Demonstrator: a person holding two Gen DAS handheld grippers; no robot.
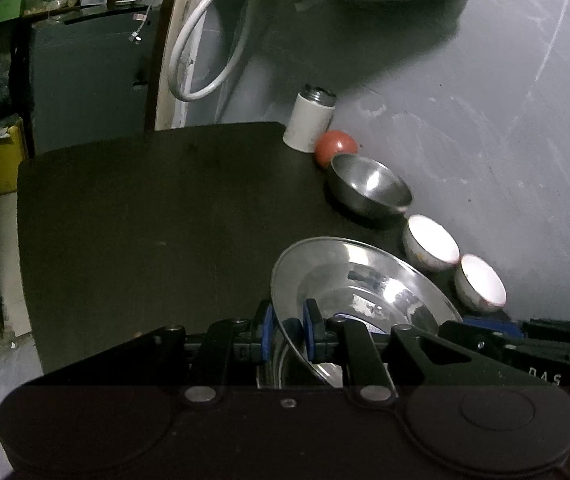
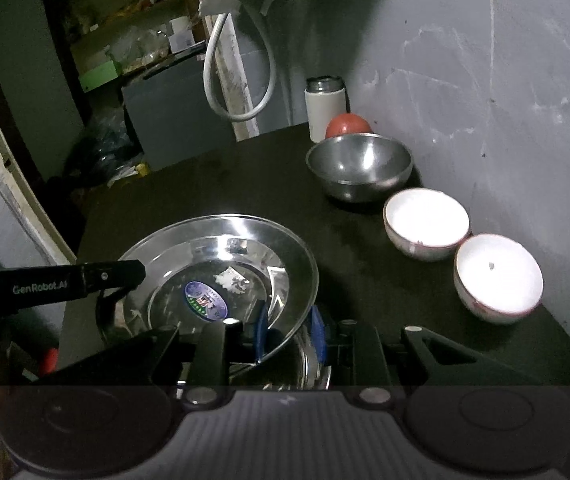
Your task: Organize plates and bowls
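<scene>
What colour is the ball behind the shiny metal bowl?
The ball is red-orange; the right wrist view shows it best.

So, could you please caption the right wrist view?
Both grippers clamp the steel plate's rim beside a steel bowl and two white bowls.

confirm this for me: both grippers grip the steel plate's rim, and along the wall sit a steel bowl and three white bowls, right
Not quite: only two white bowls sit along the wall, past the steel bowl, as the right wrist view shows. Both the left gripper and right gripper do grip the steel plate.
</scene>
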